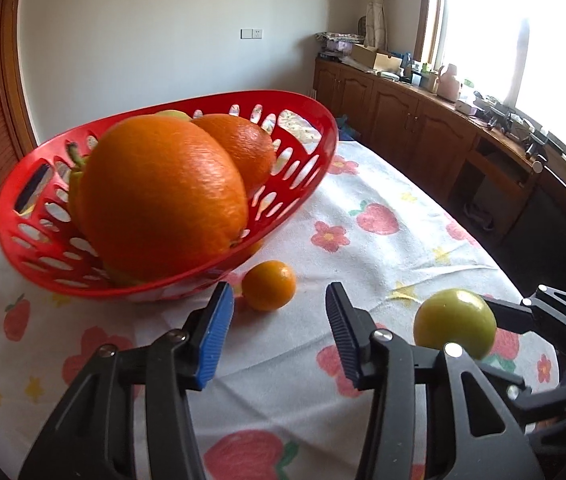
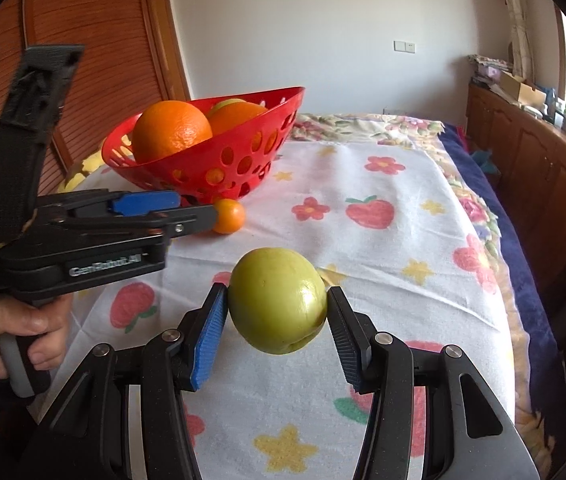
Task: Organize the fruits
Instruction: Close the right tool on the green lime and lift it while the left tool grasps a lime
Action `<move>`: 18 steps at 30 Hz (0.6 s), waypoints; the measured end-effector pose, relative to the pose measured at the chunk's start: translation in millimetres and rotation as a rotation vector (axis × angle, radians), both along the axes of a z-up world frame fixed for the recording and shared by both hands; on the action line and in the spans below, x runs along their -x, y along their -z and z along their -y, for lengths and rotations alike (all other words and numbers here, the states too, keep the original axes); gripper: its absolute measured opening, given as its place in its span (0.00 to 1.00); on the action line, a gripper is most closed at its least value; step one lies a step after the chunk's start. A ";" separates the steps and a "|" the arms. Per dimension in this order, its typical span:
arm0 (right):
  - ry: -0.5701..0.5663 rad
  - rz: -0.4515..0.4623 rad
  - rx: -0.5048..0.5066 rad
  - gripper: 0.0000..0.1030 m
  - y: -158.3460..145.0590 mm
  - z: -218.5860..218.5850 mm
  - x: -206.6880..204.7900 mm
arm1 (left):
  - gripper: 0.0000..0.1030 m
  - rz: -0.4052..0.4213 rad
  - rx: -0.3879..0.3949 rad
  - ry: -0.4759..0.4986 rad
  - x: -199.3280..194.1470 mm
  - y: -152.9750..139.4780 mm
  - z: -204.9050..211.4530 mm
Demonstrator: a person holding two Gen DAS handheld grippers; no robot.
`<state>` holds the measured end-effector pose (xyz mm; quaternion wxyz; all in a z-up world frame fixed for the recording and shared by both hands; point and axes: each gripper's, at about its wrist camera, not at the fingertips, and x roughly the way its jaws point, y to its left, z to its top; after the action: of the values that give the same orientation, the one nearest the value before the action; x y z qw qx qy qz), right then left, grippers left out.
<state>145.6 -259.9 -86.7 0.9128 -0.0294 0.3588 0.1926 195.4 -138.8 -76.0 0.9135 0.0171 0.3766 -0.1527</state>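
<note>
Fruits on floral towelling cloth (image 2: 363, 260); perforated red plastic basket (image 1: 303, 152); smooth green apple (image 2: 277, 300) clamped by right gripper (image 2: 277, 328); left gripper (image 1: 279, 332) spread, empty.

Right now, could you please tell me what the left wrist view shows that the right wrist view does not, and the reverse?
Only the left wrist view shows the open left gripper from behind, its fingers bracketing bare flowered cloth. Only the right wrist view shows the person's hand on the left handle and the right gripper shut on the round green apple. Both show the red perforated plastic basket of large oranges, the small orange tangerine beside it, and the apple.
</note>
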 end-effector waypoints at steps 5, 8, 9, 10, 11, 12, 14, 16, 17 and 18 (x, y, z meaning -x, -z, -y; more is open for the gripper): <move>-0.005 0.001 0.020 0.50 1.2 1.3 0.6 | 0.45 0.005 -0.047 -0.007 -2.4 3.7 8.0; -0.001 0.003 0.018 0.50 0.6 3.6 0.7 | 0.45 -0.003 -0.065 -0.022 -5.9 7.4 10.0; -0.001 0.004 0.016 0.50 0.4 4.1 0.9 | 0.45 -0.005 -0.071 -0.027 -7.1 8.3 10.5; -0.001 0.005 0.014 0.50 0.2 4.2 1.2 | 0.45 -0.008 -0.078 -0.030 -8.2 9.7 10.8; -0.002 0.006 0.013 0.50 0.1 4.1 1.6 | 0.45 -0.014 -0.088 -0.037 -9.8 11.6 11.8; -0.003 0.007 0.012 0.50 -0.1 3.7 2.1 | 0.45 -0.018 -0.090 -0.041 -10.9 12.8 13.0; -0.004 0.008 0.014 0.50 -0.1 3.1 1.7 | 0.45 -0.032 -0.094 -0.051 -14.3 16.2 14.3; -0.006 0.010 0.017 0.50 -0.1 1.5 1.9 | 0.44 -0.036 -0.089 -0.051 -15.8 17.6 13.8; -0.007 0.010 0.017 0.50 0.0 1.2 2.0 | 0.43 -0.035 -0.088 -0.053 -16.1 17.9 14.1; -0.009 0.010 0.016 0.50 0.1 1.0 2.2 | 0.43 -0.035 -0.090 -0.054 -16.0 18.3 14.1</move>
<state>143.4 -260.9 -86.7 0.9136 -0.0392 0.3554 0.1935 211.4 -152.9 -94.3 0.9088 0.0454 0.3996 -0.1112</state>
